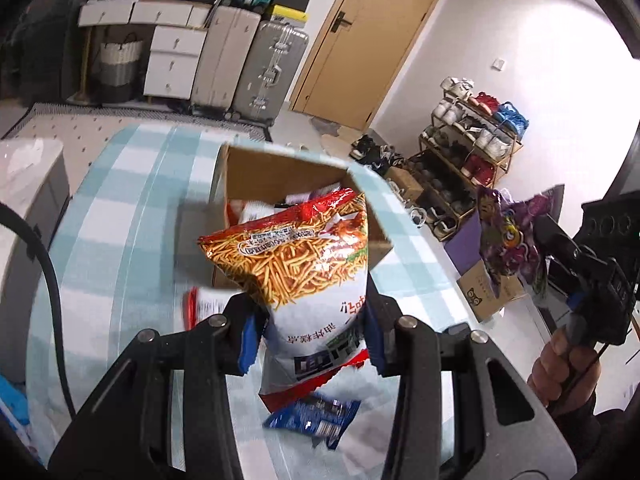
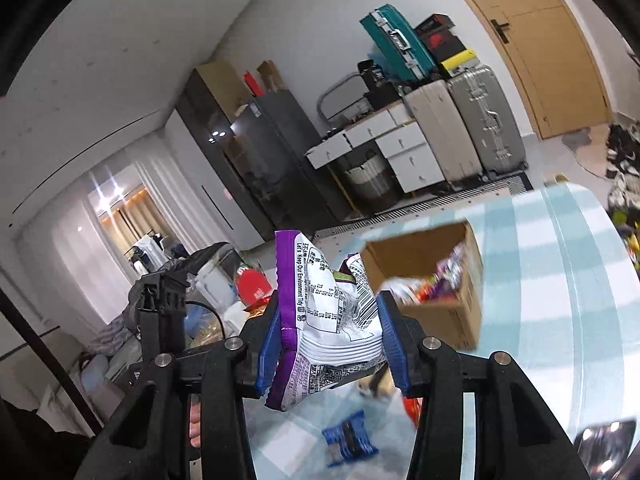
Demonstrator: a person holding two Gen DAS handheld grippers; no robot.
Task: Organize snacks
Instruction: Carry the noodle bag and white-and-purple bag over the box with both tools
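Both claws clenched on snacks: left claw (image 1: 308, 336) w/ noodle bag (image 1: 296, 264), right claw (image 2: 332, 344) w/ purple bag (image 2: 324, 320), raised to clear box (image 1: 280, 176) rim.

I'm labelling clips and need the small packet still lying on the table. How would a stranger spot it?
On the blue-and-white checked tablecloth, nearer than the open cardboard box, lies a small blue packet. It is flat on the cloth, while the bigger bags are gripped.

Even, bright indoor light; fisheye bent the edges with black corners; motion blur smeared the cardboard box (image 2: 436, 280) and tablecloth (image 1: 120, 216).
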